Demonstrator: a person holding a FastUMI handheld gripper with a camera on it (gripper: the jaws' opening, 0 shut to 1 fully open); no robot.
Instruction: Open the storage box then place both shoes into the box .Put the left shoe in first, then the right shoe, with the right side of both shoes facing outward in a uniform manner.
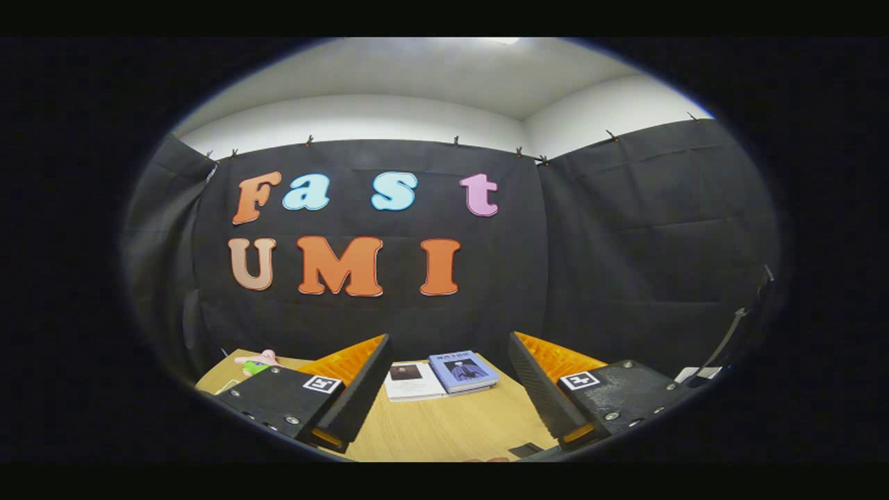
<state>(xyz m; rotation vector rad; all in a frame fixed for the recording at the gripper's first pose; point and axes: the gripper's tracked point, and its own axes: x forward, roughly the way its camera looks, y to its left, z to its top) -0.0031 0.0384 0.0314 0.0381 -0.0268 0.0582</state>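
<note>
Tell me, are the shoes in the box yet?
Not that this picture shows. Nothing looks done. The gripper is open with nothing between its fingers, held above a wooden table. Just beyond the fingers lie two books, and off to the left a small pink and green toy. Opening the box and putting in the left shoe, then the right, all seems left.

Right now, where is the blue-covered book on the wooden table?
In the gripper view, the blue-covered book lies beyond the open gripper, at the wooden table's far edge, overlapping the white booklet beside it.
</note>
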